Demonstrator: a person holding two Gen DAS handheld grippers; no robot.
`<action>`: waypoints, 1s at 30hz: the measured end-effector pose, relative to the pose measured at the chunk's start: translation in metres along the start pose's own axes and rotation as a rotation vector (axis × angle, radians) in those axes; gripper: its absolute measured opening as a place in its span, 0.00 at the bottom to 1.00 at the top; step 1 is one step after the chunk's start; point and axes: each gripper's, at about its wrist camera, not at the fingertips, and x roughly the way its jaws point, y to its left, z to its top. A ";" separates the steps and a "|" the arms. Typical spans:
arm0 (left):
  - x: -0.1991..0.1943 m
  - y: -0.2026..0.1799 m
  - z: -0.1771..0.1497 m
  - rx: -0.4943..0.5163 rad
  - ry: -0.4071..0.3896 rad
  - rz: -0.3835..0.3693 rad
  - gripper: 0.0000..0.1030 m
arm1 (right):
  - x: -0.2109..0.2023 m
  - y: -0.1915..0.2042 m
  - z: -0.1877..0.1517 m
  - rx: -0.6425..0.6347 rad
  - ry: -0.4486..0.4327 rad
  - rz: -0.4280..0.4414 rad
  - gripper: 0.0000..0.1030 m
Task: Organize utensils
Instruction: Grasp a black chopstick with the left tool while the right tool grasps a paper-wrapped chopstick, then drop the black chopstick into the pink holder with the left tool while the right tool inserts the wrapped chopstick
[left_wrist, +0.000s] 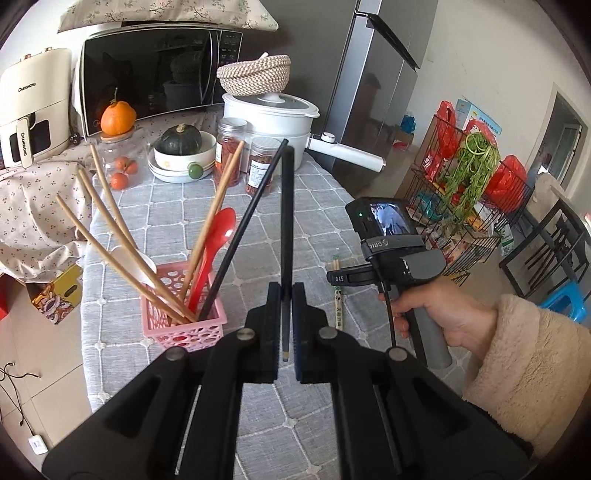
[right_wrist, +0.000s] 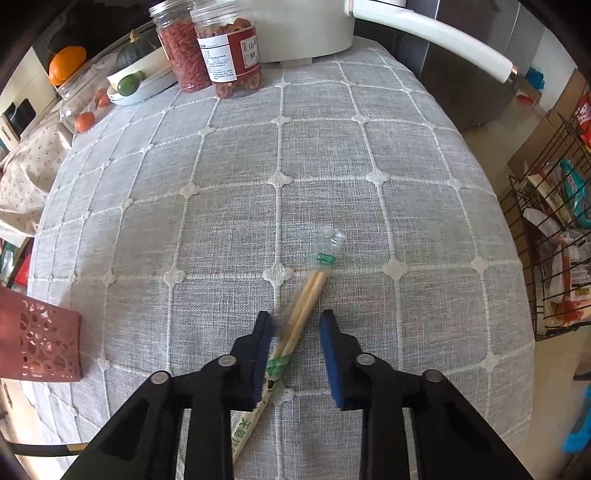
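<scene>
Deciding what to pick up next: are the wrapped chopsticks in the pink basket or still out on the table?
Out. The wrapped chopsticks lie flat on the tablecloth between the open right claw fingers; the pink basket sits apart.

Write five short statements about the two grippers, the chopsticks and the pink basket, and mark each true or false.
1. The left gripper is shut on a black chopstick. True.
2. The right gripper is clamped on the wrapped chopsticks. False: its jaws stand open on either side of them as they lie on the grey tablecloth.
3. The pink basket holds a red spoon. True.
4. The basket holds no chopsticks. False: several wooden chopsticks and a second black chopstick stand in it.
5. The wrapped chopsticks are inside the basket. False: they lie on the tablecloth.
</scene>
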 end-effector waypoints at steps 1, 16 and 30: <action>-0.002 0.001 0.001 -0.002 -0.007 0.003 0.06 | 0.000 0.000 0.000 0.003 0.000 0.013 0.14; -0.073 0.026 0.025 -0.073 -0.228 0.002 0.06 | -0.096 -0.045 -0.009 0.115 -0.239 0.196 0.05; -0.082 0.051 0.029 -0.102 -0.318 0.142 0.06 | -0.151 -0.020 -0.014 0.042 -0.371 0.309 0.05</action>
